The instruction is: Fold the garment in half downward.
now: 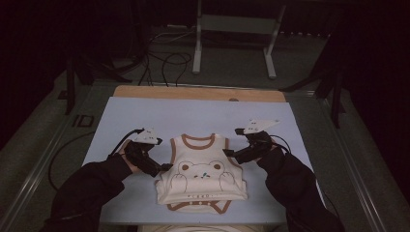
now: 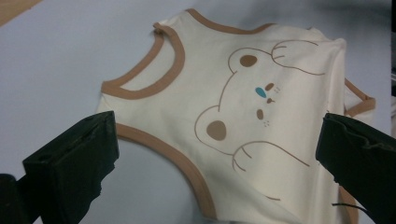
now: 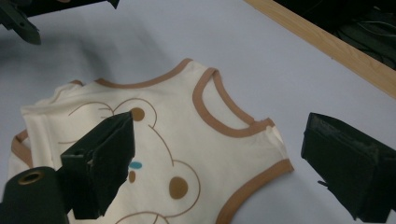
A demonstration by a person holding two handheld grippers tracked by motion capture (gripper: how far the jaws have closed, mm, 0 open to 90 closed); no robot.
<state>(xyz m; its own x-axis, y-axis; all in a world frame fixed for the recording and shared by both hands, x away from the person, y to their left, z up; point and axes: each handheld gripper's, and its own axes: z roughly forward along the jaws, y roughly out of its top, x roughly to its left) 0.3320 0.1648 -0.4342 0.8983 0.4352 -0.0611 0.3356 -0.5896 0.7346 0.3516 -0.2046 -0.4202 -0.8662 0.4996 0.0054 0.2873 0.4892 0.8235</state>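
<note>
A cream baby bodysuit (image 1: 200, 171) with brown trim and a bear print lies flat on the pale blue mat (image 1: 145, 116), its bottom part folded up. My left gripper (image 1: 164, 166) hovers at the garment's left armhole, jaws wide apart with nothing between them; in the left gripper view the bodysuit (image 2: 243, 107) lies between and beyond the jaws. My right gripper (image 1: 229, 153) is at the right shoulder, also open and empty. In the right gripper view the bodysuit (image 3: 177, 144) spreads below the jaws, its shoulder strap (image 3: 264, 128) between them.
The mat lies on a wooden table whose far edge (image 1: 198, 93) shows as a tan strip. Cables (image 1: 167, 63) and a metal stand (image 1: 232, 34) are on the floor beyond. The other gripper's tip (image 3: 21, 21) appears at the top left of the right gripper view.
</note>
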